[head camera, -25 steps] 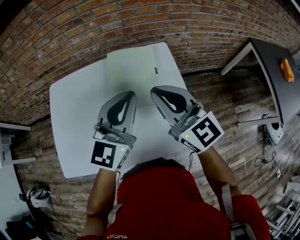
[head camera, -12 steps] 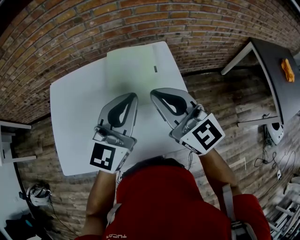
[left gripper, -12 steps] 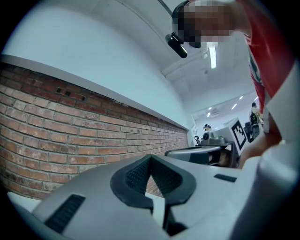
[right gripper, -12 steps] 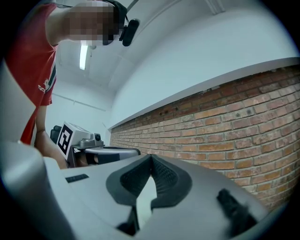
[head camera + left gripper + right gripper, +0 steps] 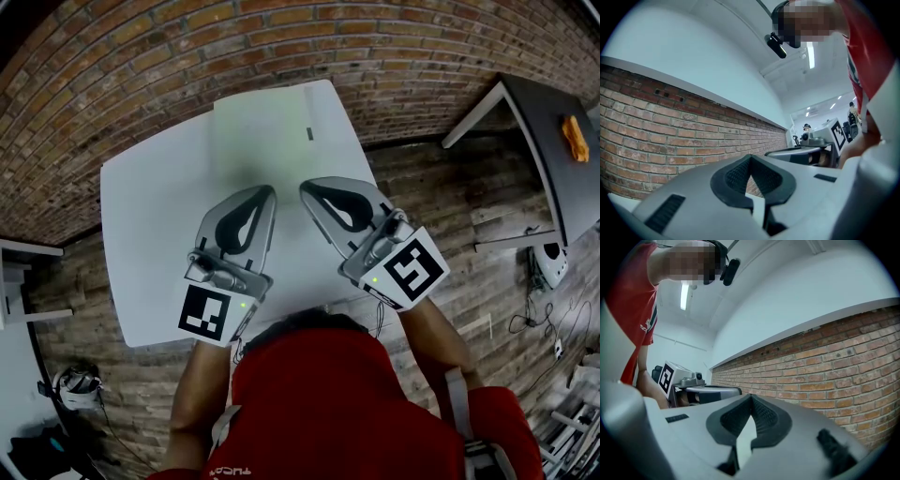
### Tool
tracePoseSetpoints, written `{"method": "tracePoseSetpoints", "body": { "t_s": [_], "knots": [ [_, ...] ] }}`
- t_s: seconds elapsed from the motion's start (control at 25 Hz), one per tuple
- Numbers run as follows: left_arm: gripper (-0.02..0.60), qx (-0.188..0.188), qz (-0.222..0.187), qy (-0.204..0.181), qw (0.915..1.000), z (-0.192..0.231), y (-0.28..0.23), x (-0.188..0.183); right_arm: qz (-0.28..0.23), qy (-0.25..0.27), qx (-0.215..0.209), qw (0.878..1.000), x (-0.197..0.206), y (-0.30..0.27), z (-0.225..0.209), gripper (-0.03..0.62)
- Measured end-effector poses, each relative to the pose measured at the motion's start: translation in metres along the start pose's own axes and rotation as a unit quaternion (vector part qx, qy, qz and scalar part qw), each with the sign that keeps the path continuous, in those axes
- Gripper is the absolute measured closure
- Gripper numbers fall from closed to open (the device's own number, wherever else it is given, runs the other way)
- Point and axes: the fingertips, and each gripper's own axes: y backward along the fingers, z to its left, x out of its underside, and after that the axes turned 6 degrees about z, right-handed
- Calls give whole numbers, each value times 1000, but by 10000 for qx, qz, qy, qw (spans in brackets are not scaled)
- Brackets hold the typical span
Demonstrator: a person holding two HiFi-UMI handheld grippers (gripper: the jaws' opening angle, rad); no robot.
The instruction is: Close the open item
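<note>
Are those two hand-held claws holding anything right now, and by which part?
Nothing is held. The left gripper and the right gripper are both shut with nothing between their jaws, above the white table.

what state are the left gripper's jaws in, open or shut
Shut. In its own view the left gripper has its two tips meeting at a point, with nothing held between them.
</note>
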Motion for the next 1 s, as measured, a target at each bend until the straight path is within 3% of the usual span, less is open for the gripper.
{"method": "tracePoseSetpoints", "body": {
  "t_s": [1.0],
  "knots": [
    [569, 96, 4, -49, 9999, -8, 12, 0, 66, 29, 33, 10000, 3, 4, 16, 563]
  ]
}}
